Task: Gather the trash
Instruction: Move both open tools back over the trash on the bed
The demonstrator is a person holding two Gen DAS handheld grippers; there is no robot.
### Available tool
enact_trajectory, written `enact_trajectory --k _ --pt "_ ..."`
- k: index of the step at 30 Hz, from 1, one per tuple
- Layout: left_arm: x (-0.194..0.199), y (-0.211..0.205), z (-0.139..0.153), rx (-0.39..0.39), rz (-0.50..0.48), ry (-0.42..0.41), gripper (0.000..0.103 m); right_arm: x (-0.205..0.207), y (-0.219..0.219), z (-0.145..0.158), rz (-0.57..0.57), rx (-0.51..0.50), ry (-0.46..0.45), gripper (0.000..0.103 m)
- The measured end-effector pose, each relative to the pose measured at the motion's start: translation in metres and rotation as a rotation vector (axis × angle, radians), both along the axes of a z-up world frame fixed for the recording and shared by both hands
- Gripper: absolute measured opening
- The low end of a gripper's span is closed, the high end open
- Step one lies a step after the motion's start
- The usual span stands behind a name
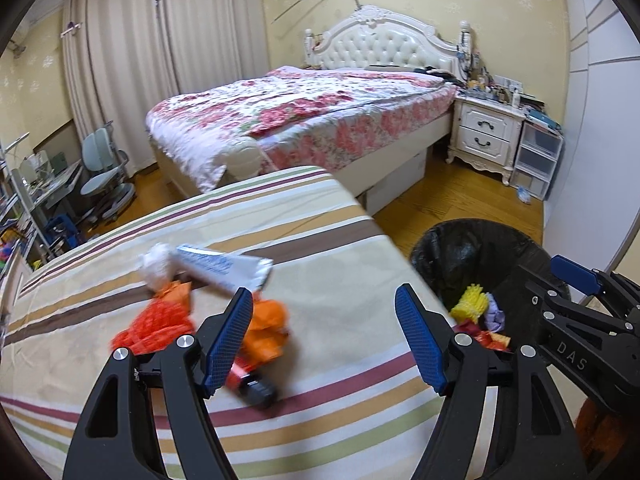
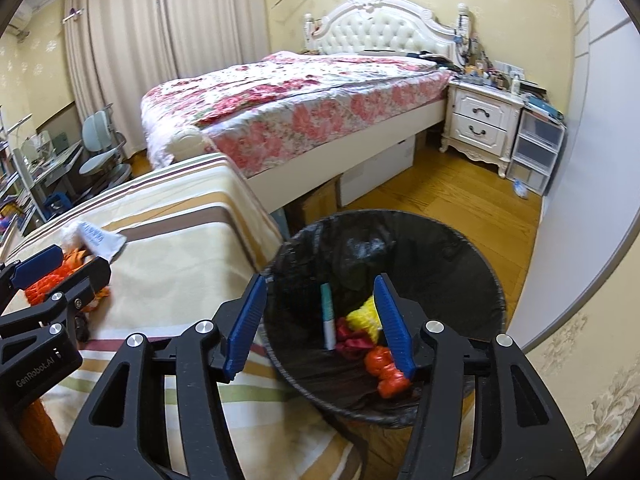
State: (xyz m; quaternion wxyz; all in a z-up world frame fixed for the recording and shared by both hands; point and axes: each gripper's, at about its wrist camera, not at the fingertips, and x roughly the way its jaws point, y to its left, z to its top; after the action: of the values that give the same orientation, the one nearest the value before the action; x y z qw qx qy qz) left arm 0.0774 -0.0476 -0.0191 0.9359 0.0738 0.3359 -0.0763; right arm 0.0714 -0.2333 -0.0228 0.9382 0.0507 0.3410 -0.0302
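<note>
Beside the near edge of a striped bedsheet (image 1: 304, 216), a black-lined trash bin (image 2: 472, 264) stands on the wooden floor (image 2: 448, 196), to the right of the striped surface. Inside the bin lie a yellow mesh piece (image 2: 362, 318), a red wrapper (image 2: 352, 340), an orange crumpled bag (image 2: 384, 368) and a slim white-and-teal tube (image 2: 327, 320) standing on end against the liner.

Over the bin's open mouth hangs the right gripper (image 2: 320, 328), its blue-padded jaws spread apart with nothing pinched between them; the rubbish seen in the gap lies below, in the bin.

Farther left, the left gripper (image 1: 324, 340) hovers above the sheet, its jaws spread wide and empty. Just beyond and beneath its left finger lies the remaining litter: an orange net bag (image 1: 160, 328), an orange plastic wrapper (image 1: 268, 332), a dark-capped red object (image 1: 256, 386) too blurred to name, a white-and-blue toothpaste tube (image 1: 224, 268) and a crumpled white tissue (image 1: 158, 266) touching the tube's far-left end.

Far behind stand a floral-quilted bed (image 1: 320, 116) and a white nightstand (image 1: 484, 136).
</note>
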Motion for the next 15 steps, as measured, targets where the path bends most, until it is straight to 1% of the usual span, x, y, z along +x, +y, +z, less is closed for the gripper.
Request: enact_trajectory --k 5,10,13,15 --pt "-0.010 0.039 0.002 0.007 0.088 -0.014 0.072 0.002 0.034 0.000 0.073 0.005 0.006 0.055" --pt "-0.012 0.079 0.002 0.009 0.172 -0.025 0.074 0.006 0.066 -0.001 0.142 0.000 0.017 0.055" --pt "-0.007 0.100 -0.004 0.004 0.213 -0.011 0.076 0.009 0.082 -0.002 0.176 -0.005 0.027 0.055" --pt "-0.004 0.110 -0.010 -0.003 0.220 0.011 0.077 0.012 0.092 -0.004 0.197 -0.012 0.035 0.055"
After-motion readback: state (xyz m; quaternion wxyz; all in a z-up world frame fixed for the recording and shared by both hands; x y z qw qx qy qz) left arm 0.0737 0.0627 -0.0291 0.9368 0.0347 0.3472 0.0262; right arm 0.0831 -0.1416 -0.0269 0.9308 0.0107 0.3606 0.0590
